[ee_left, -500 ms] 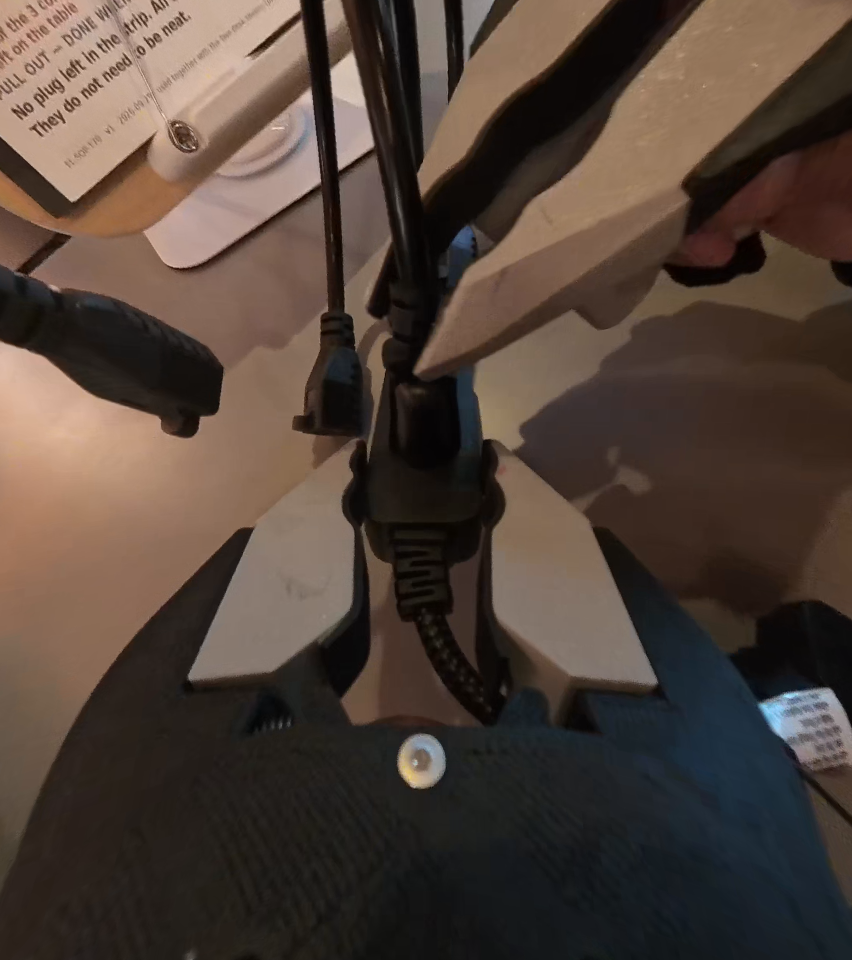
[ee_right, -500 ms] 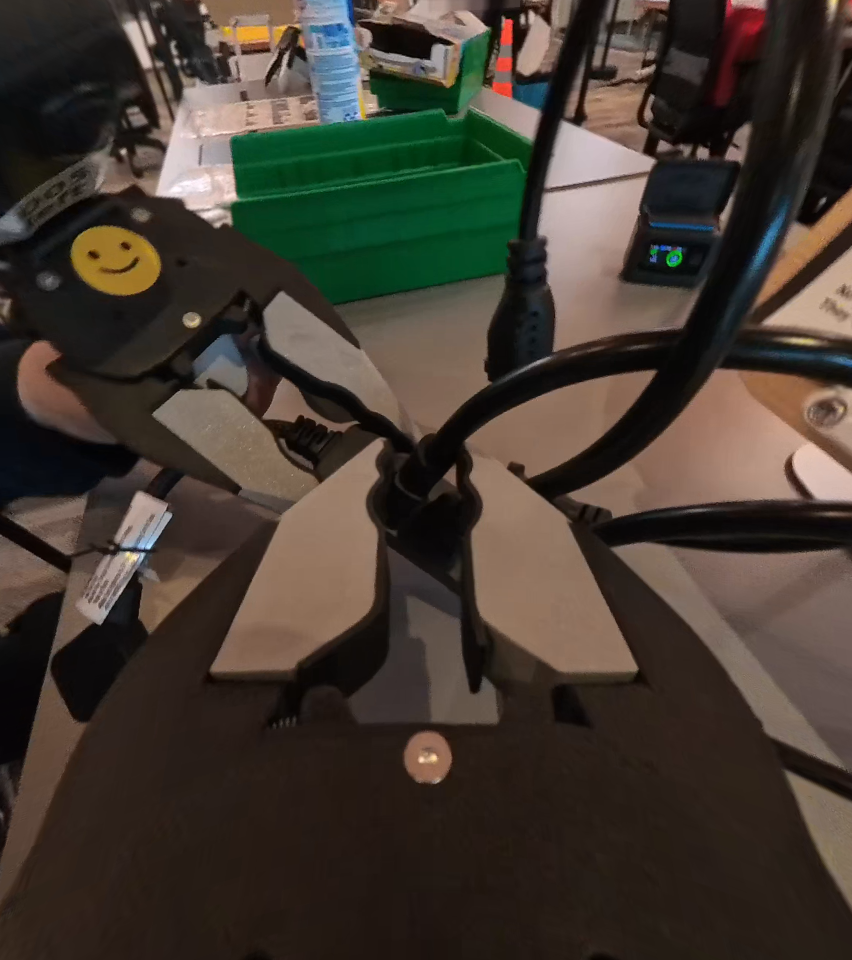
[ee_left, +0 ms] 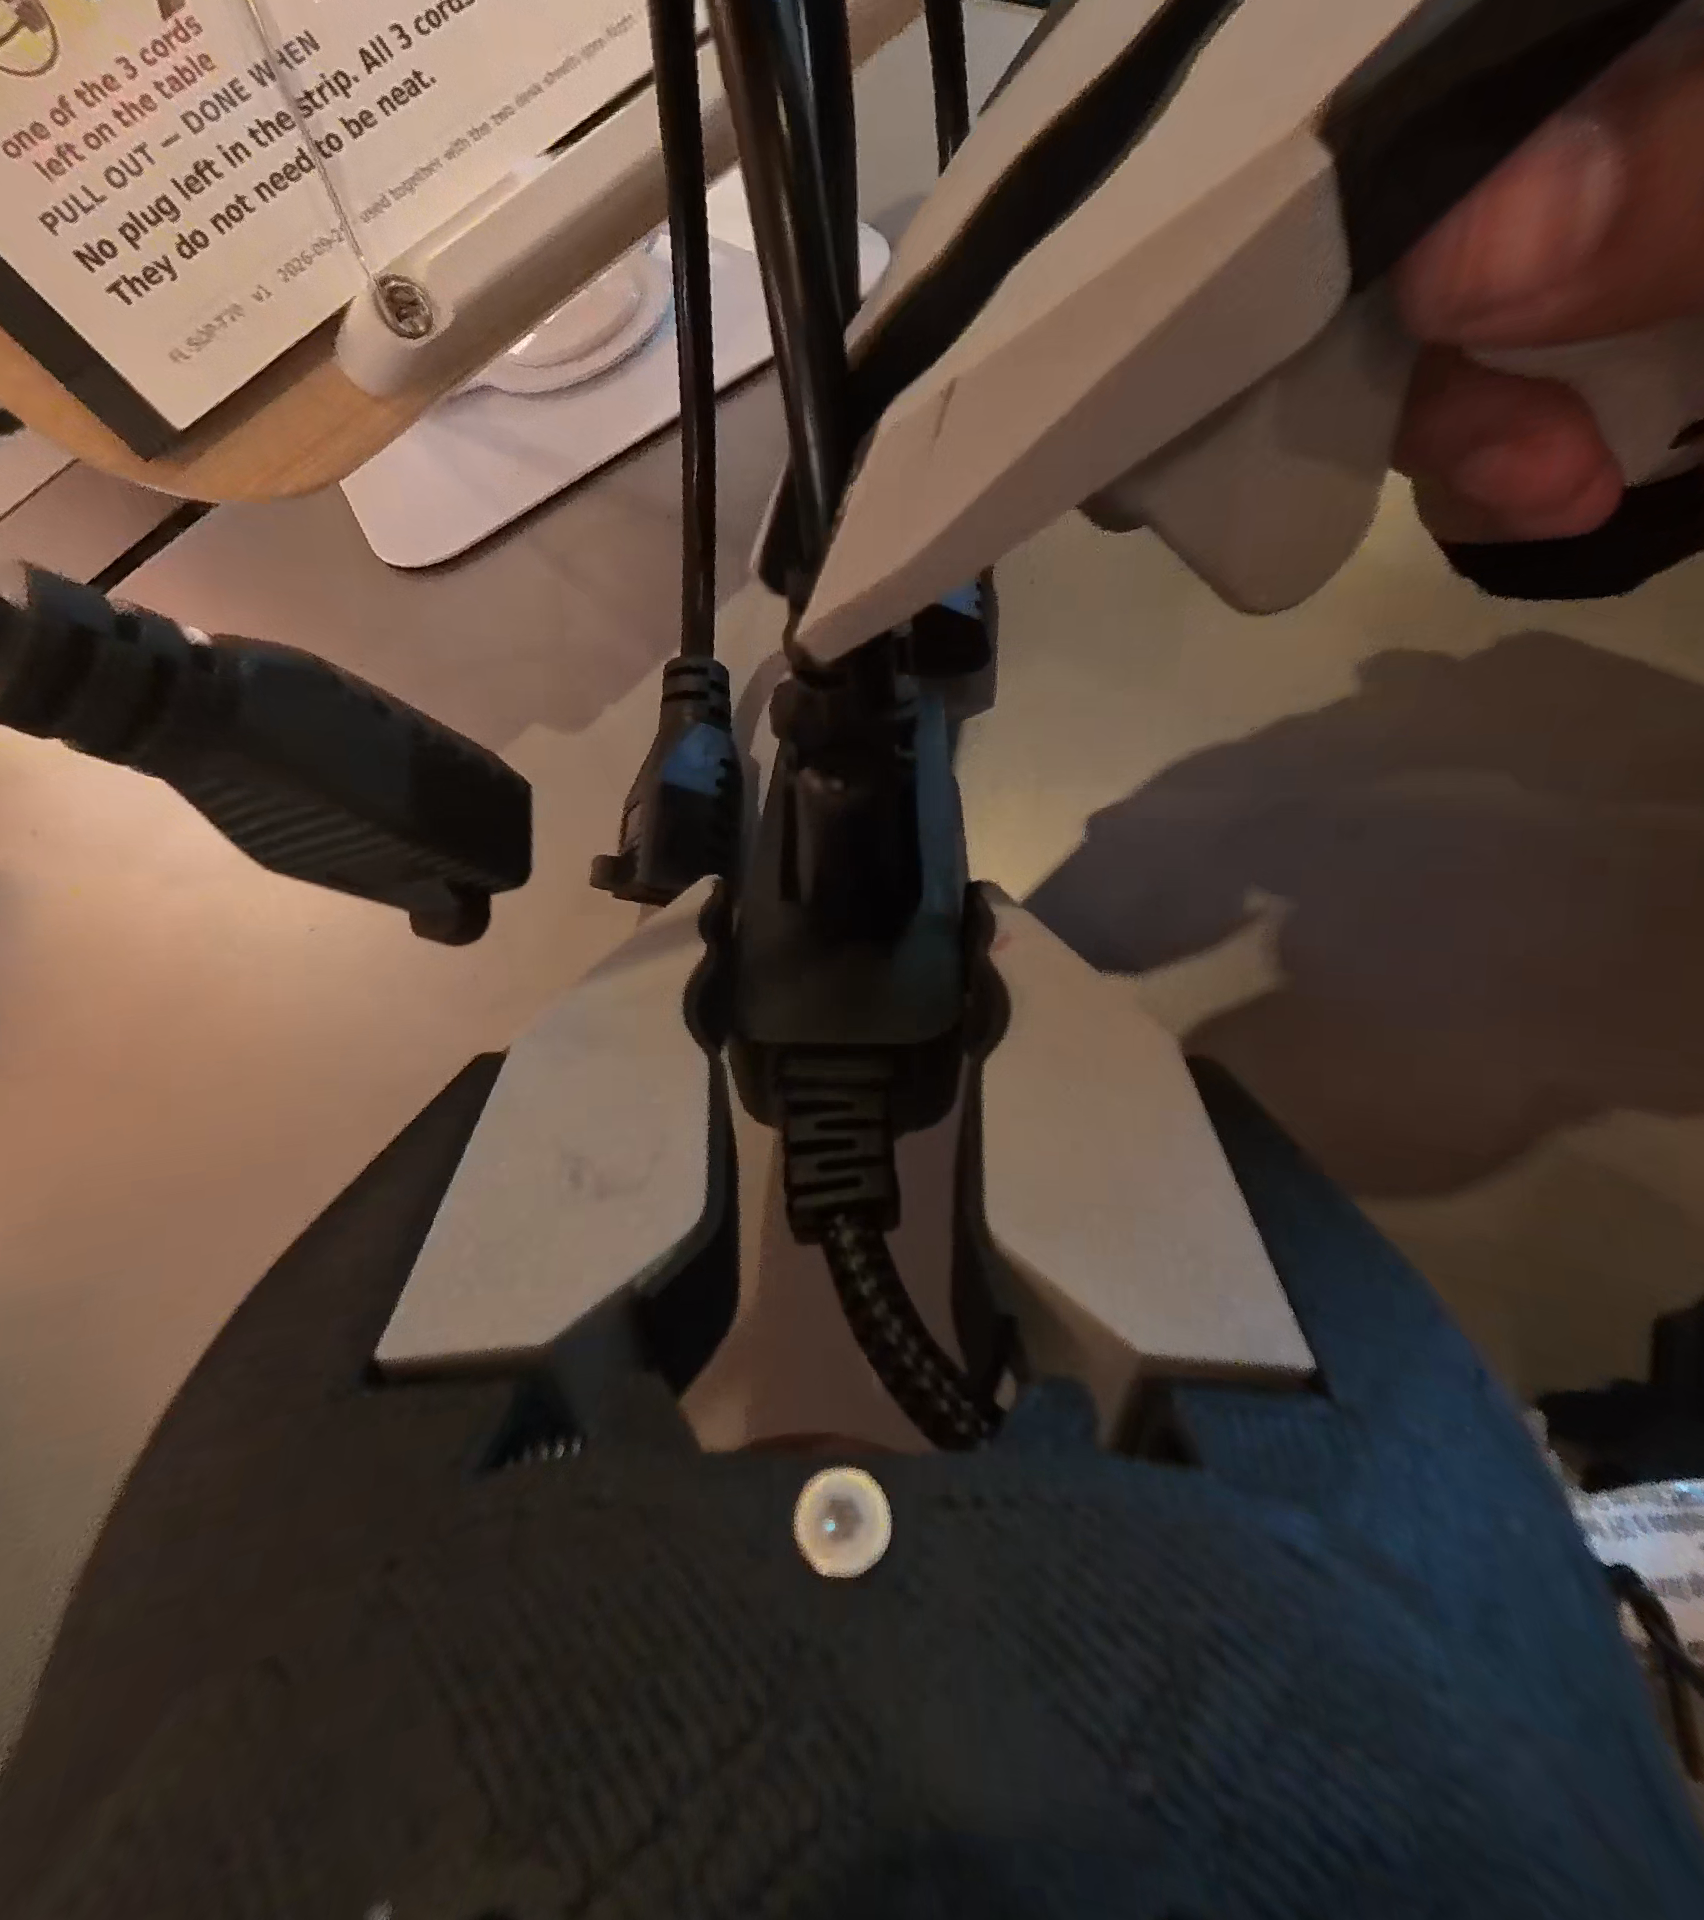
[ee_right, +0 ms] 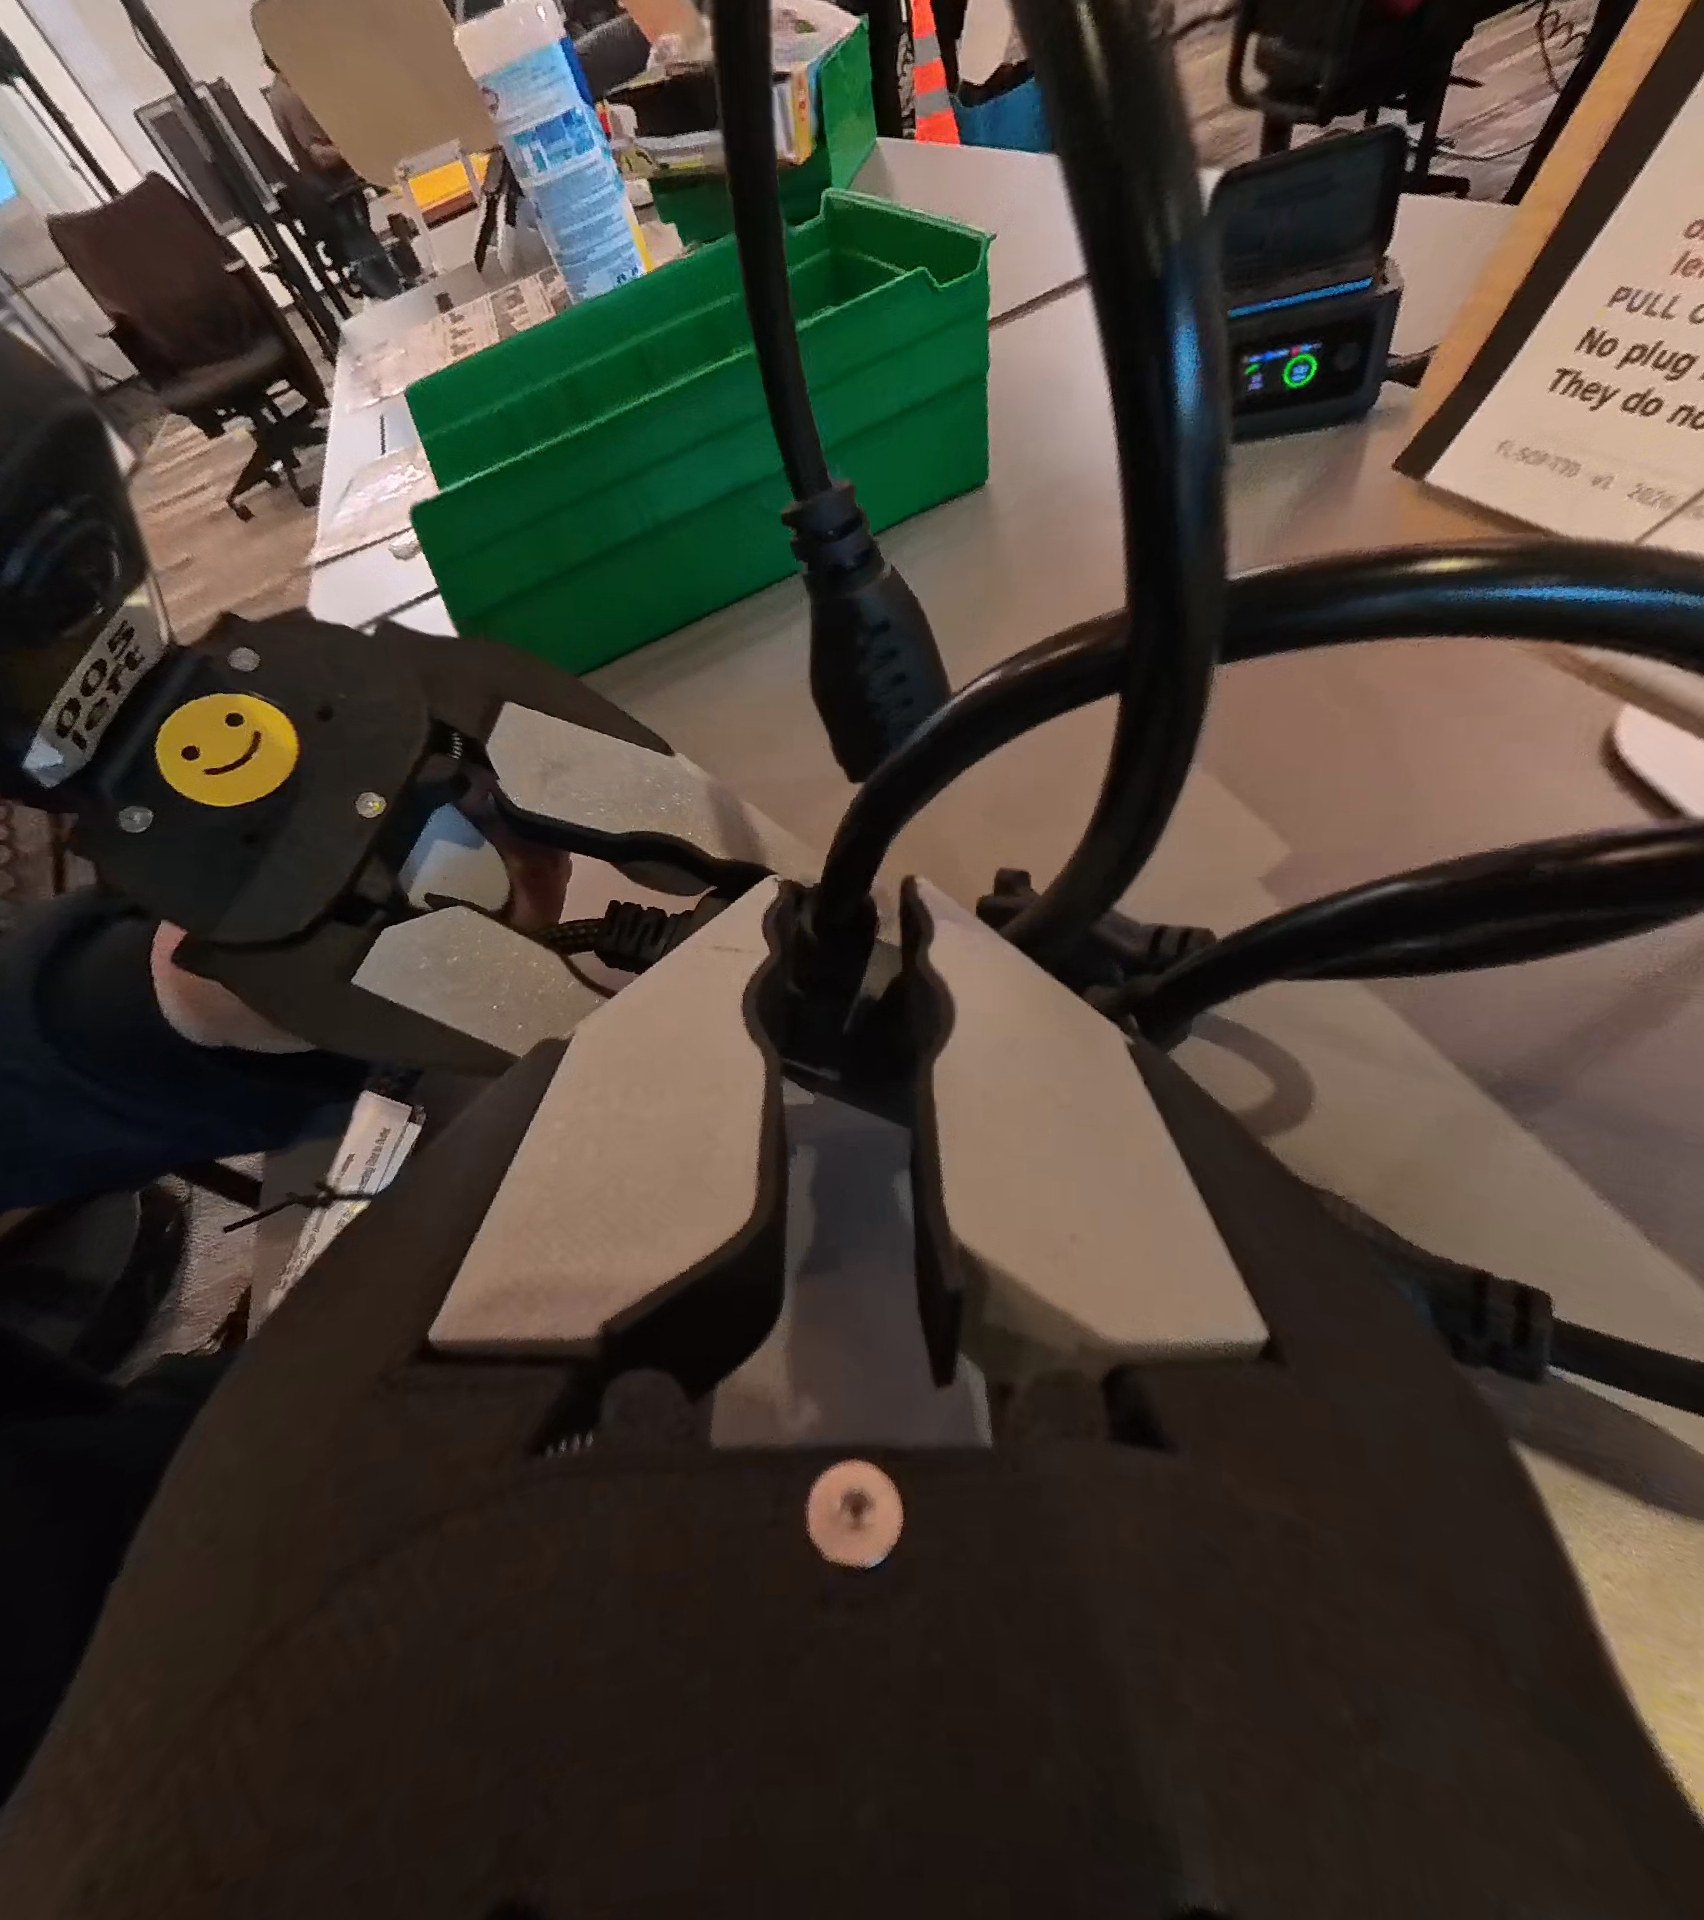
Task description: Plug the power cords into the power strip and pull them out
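Beige tabletop fills the foreground, with an office of chairs and further desks behind it. Left tongs are clamped on the near end of the black power strip, both pads pressing its sides, its braided lead trailing back between the fingers; the strip's long axis runs straight away from these tongs. Right tongs reach the strip from above and close around a black plug seated in it, though whether both pads actually press the plug is hard to tell, since a sliver of gap seems to show at one pad. From that plug, its cord arches up and away; the pull-out direction is therefore judged to lie up off the strip's face, square to its long axis, with the right tongs nearer. Left of the strip, two loose plugs hang free. Beyond the strip stand nested green bins; their contents cannot be seen.
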A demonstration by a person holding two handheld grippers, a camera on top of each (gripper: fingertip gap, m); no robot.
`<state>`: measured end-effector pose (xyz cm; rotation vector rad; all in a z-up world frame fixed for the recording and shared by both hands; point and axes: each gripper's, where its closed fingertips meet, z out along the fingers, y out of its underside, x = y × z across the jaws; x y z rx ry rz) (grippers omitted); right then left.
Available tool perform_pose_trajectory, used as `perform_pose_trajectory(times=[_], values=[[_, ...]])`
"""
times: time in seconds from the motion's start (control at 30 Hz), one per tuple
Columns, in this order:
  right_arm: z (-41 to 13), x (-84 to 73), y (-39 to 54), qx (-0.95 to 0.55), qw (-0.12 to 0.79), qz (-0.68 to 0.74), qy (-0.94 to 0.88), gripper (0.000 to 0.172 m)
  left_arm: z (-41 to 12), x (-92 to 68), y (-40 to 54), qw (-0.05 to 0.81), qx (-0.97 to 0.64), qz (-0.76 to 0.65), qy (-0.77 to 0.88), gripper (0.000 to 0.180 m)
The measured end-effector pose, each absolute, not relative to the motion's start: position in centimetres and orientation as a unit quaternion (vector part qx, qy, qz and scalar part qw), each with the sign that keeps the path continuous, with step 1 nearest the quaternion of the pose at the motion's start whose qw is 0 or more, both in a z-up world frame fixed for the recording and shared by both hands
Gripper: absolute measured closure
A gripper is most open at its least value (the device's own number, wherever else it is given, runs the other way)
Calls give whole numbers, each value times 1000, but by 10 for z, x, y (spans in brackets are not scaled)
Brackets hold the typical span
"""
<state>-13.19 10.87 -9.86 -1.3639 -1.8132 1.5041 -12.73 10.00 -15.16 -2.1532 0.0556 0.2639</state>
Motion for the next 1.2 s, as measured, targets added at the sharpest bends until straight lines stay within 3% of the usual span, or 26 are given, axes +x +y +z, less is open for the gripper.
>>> perform_pose_trajectory(times=[0.23,0.33,0.47,1.2], values=[[-103,-136,109,-491,231,523,-657,158,-152,-130,105,475,-871,119,35,140],[-113,-138,112,-502,239,490,-672,156,-149,-127,110,482,-864,131,54,149],[-122,-141,111,-508,240,473,-679,151,-148,-130,116,496,-859,124,41,149],[-133,-167,112,-526,302,439,-663,158,-160,-135,116,500,-861,90,3,146]])
